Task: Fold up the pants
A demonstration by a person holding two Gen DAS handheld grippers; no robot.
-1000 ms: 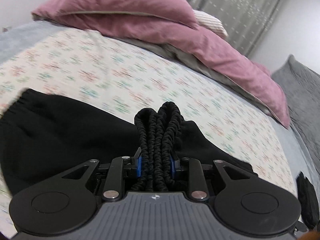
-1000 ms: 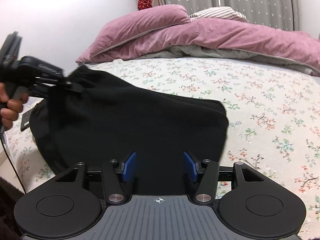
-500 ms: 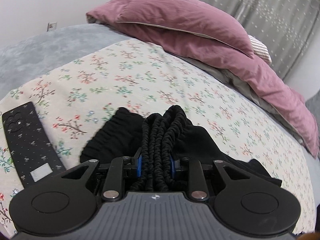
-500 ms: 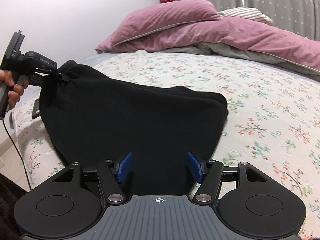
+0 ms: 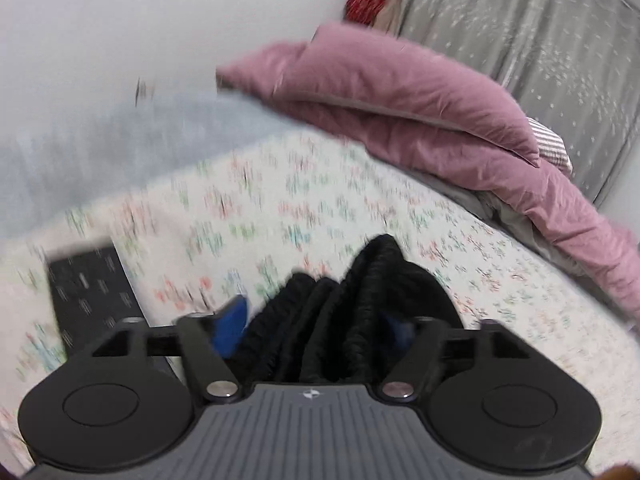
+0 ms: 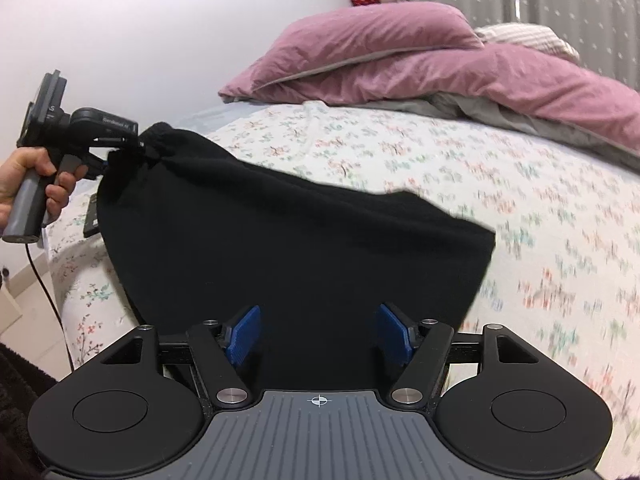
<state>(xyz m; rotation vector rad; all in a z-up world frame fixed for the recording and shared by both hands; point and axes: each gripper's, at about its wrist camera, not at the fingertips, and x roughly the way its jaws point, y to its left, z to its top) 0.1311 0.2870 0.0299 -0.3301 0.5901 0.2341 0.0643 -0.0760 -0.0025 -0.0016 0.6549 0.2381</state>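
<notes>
Two tongs, one pair of black pants [image 6: 296, 240] on the bed.

The right tongs [image 6: 318, 334] stand spread, pants fabric between the blue pads (contact unclear). The left tongs [image 5: 316, 330] are parted, the bunched waistband [image 5: 360, 300] loose between them. Farther off lie a dark remote [image 5: 92, 292], the floral sheet [image 6: 460, 160] and a pink duvet [image 6: 420, 64].

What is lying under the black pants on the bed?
Under the black pants the floral bedsheet shows, and a dark flat object sticks out at their left edge. The rest beneath is covered.
</notes>
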